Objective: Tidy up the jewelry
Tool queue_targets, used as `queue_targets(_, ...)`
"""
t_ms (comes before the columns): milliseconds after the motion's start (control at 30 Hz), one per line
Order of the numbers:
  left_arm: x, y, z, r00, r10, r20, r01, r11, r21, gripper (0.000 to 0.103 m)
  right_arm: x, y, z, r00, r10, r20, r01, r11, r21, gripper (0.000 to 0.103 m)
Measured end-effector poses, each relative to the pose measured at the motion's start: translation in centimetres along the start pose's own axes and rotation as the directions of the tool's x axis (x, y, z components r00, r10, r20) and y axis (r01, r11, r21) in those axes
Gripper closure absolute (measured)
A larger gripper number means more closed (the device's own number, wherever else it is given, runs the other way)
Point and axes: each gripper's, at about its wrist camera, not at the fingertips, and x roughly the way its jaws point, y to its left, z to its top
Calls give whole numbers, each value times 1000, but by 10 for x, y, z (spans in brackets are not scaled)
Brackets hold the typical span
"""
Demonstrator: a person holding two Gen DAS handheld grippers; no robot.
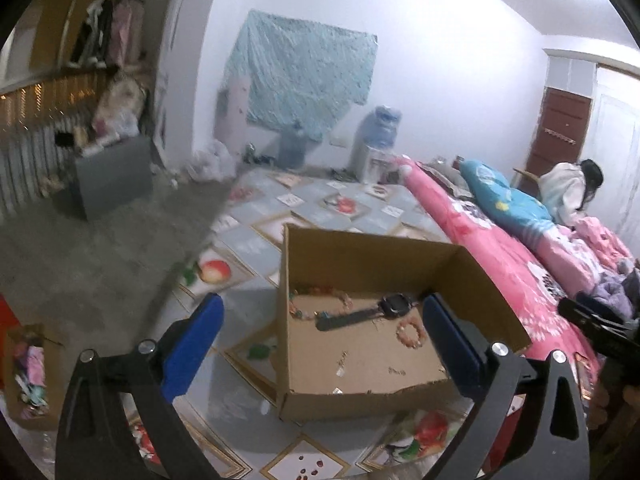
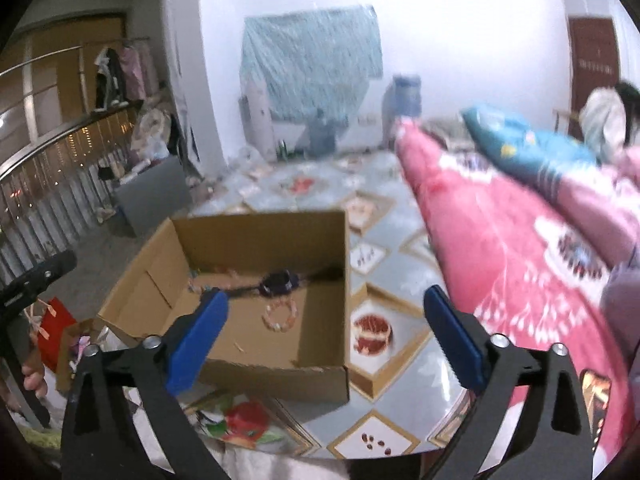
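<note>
An open cardboard box stands on the patterned floor mat. Inside it lie a black watch, a pink bead bracelet, a multicoloured bead necklace along the back wall, and some small loose pieces. My left gripper is open above the box's near edge, nothing between its blue pads. My right gripper is open too, held over the box's right front corner and empty. The right gripper's black body shows at the left wrist view's right edge.
A pink quilted bed runs along the right, with a person sitting at its far end. A small box of clutter sits at the left. A grey cabinet and a water dispenser stand farther back.
</note>
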Motion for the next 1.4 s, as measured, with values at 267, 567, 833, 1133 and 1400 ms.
queue_targets(267, -5, -22, -5, 995, 102, 4, -103, 994, 42, 6, -12, 27, -4, 998, -4, 57, 7, 999, -49, 8)
queue_targets(567, 23, -25, -32, 981, 85, -172, -91, 995, -28, 6, 5, 50, -37, 996, 49, -70, -52, 998, -38, 8)
queue_targets(833, 48, -28, -57, 931, 159, -329, -165, 986, 9, 6, 43, 40, -60, 951, 73, -302, -43, 993, 106, 8)
queue_targets(1133, 65, -49, -74, 892, 170, -420, -134, 984, 114, 6, 61, 39, -65, 922, 51, -385, -4, 992, 123, 8)
queue_targets(1400, 74, -50, -76, 881, 157, -447, -120, 987, 110, 6, 65, 38, -62, 918, 36, -394, 10, 993, 115, 8)
